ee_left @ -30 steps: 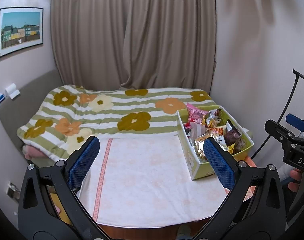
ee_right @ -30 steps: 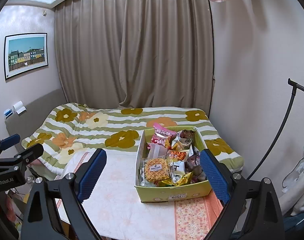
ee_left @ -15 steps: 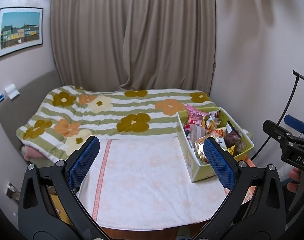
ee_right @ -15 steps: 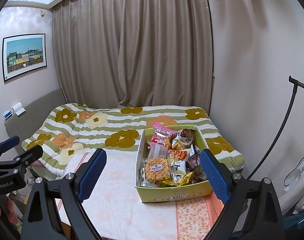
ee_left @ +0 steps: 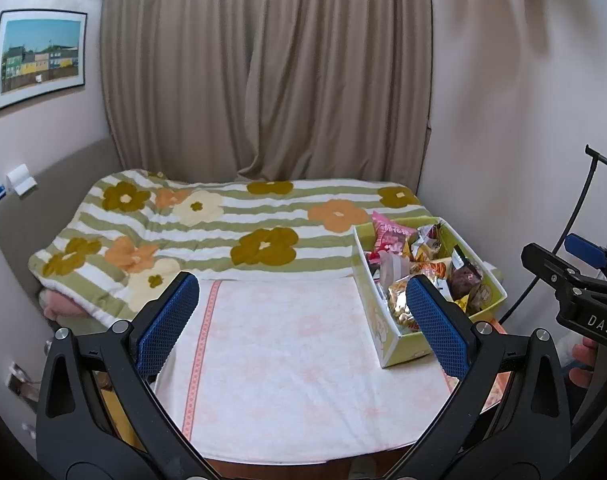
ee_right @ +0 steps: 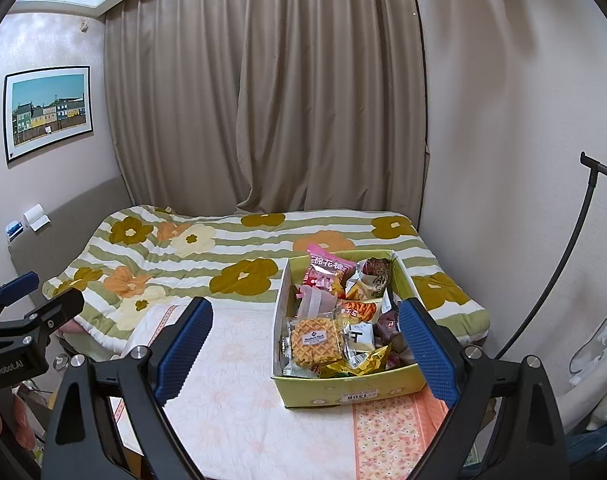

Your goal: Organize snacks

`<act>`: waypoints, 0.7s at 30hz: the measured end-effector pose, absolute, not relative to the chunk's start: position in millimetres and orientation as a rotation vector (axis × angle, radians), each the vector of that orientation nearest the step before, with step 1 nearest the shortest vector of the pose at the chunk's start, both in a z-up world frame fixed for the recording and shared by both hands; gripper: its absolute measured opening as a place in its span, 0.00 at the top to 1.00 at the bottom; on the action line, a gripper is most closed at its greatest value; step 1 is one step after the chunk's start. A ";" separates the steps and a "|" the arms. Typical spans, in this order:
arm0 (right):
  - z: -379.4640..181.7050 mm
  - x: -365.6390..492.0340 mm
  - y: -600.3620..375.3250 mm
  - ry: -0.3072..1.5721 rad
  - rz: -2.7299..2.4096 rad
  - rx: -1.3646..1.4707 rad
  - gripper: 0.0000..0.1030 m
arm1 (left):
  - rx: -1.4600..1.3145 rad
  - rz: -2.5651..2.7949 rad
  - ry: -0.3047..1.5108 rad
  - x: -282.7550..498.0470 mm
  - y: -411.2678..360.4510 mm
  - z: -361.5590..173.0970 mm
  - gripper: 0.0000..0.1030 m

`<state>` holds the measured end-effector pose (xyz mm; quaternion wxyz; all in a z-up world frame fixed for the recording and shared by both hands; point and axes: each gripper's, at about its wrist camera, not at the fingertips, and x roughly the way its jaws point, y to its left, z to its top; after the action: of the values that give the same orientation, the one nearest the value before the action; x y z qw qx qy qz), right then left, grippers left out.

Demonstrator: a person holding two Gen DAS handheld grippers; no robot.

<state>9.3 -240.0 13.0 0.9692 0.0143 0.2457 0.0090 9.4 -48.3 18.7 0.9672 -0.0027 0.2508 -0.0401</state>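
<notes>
A yellow-green cardboard box [ee_right: 343,390] full of several wrapped snacks stands at the table's right side; it also shows in the left wrist view [ee_left: 399,346]. Inside it lie a waffle pack [ee_right: 314,341], a pink bag [ee_right: 326,273] and a gold foil pack [ee_left: 399,304]. My left gripper [ee_left: 301,322] is open and empty above the table's front, left of the box. My right gripper [ee_right: 303,346] is open and empty, in front of the box and apart from it.
The table carries a white floral cloth [ee_left: 287,348] with a pink strip [ee_right: 387,436] at its right. Behind it lies a bed with a striped flower quilt [ee_left: 223,232]. Curtains [ee_right: 263,100] hang at the back. A black stand pole [ee_right: 543,300] leans at the right.
Both grippers have drifted slightly; the views shifted a little. Nothing was picked up or moved.
</notes>
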 end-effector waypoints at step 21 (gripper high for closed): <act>12.6 10.4 -229.1 0.492 0.012 0.037 0.10 | 0.033 -0.021 0.449 -1.9 -41.5 22.6 0.00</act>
<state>10.4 -229.1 12.6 0.9697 0.0182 0.2434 0.0058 -1.9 -41.5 22.6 0.9747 0.0162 0.2226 -0.0106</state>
